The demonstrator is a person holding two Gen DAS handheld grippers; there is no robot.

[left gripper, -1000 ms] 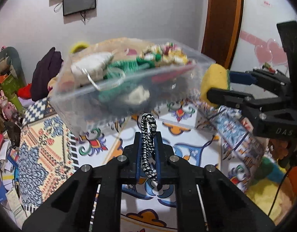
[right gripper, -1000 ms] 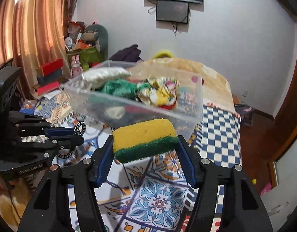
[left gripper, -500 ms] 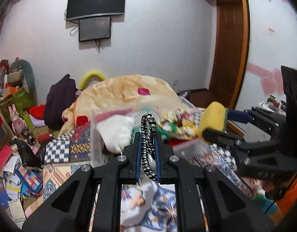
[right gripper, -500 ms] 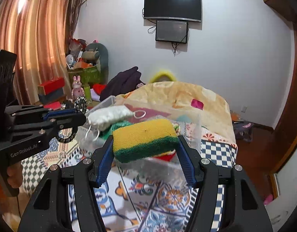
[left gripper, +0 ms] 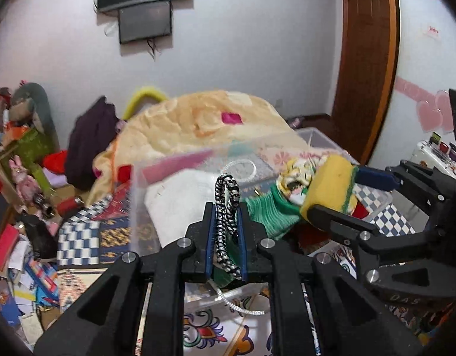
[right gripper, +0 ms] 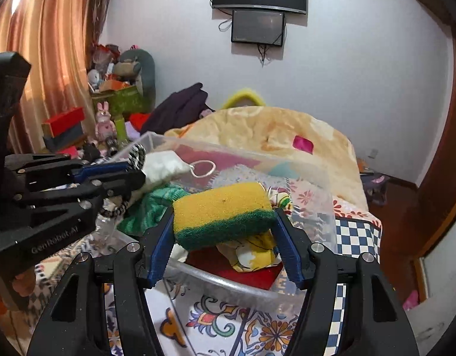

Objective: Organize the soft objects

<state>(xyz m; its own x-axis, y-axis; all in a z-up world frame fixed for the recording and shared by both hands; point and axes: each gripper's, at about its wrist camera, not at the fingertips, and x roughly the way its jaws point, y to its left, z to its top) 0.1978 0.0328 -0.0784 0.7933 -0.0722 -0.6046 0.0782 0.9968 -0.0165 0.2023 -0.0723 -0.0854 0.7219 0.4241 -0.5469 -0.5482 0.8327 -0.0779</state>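
My left gripper (left gripper: 226, 206) is shut on a black-and-white braided band (left gripper: 228, 184), whose loop sticks up above the pads. It hovers over the near left part of a clear plastic bin (left gripper: 136, 207). My right gripper (right gripper: 225, 222) carries a yellow-and-green sponge (right gripper: 222, 204) between its blue pads over the bin (right gripper: 228, 284); its jaws are opening, with both pads still touching the sponge's ends. The bin holds a white pouch (left gripper: 180, 204), a green knit piece (left gripper: 266, 213) and a yellow patterned cloth (right gripper: 257, 252). In the left wrist view, the right gripper (left gripper: 337, 192) and sponge (left gripper: 328, 181) are at right.
The bin stands on a bed with a colourful patterned cover (right gripper: 228, 320). An orange blanket (right gripper: 272, 130) is heaped behind it. Toys and boxes (right gripper: 109, 112) crowd the left side by a curtain. A wooden door (left gripper: 367, 59) is at the right, and screens hang on the wall.
Both grippers have moved forward and slightly up, from in front of the bin to over its open top. The band and the sponge stayed in their grips.
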